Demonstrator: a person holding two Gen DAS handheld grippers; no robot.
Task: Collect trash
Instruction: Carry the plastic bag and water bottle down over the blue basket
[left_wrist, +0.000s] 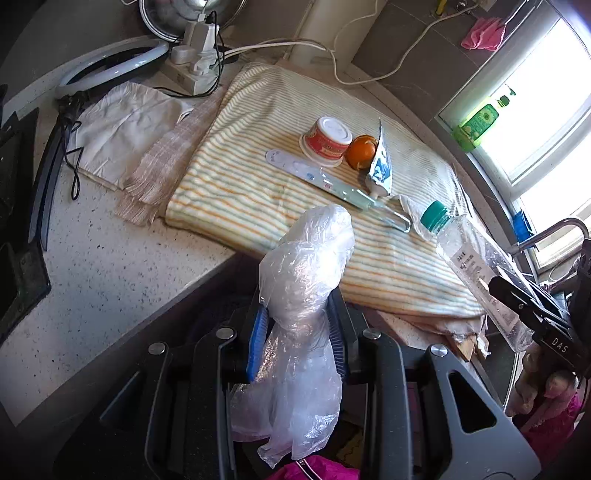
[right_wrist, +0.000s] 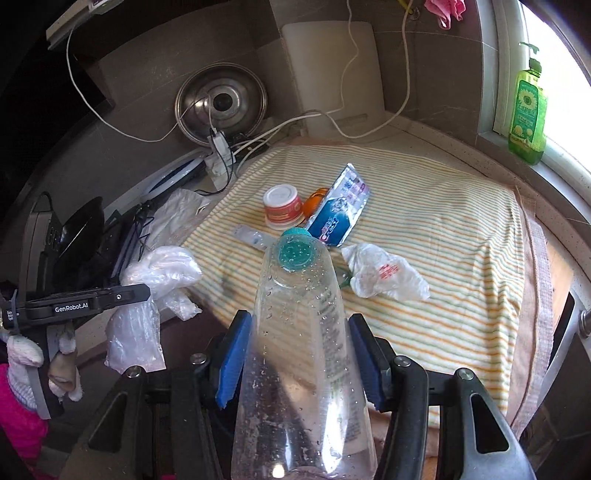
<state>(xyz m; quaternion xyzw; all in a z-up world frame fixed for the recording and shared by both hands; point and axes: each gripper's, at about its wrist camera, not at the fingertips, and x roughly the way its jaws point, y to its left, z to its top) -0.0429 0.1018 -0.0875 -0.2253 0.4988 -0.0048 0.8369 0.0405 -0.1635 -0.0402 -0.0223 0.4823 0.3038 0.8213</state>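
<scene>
My left gripper (left_wrist: 297, 325) is shut on a crumpled clear plastic bag (left_wrist: 303, 280) and holds it off the counter's front edge; the bag also shows in the right wrist view (right_wrist: 147, 295). My right gripper (right_wrist: 299, 347) is shut on a clear plastic bottle (right_wrist: 299, 332) with a teal cap, also visible in the left wrist view (left_wrist: 476, 269). On the striped towel (left_wrist: 258, 192) lie an upturned red and white cup (left_wrist: 327, 142), an orange peel (left_wrist: 360, 151), a squeezed toothpaste tube (left_wrist: 380, 166), a toothbrush package (left_wrist: 321, 181) and a crumpled white wrapper (right_wrist: 384, 273).
A power strip (left_wrist: 192, 62) with cables, a ring light (left_wrist: 107, 62) and a white cloth (left_wrist: 122, 125) lie at the back left. A metal lid (right_wrist: 221, 103) leans on the wall. A green soap bottle (right_wrist: 526, 114) stands on the windowsill. A faucet (left_wrist: 554, 229) is at right.
</scene>
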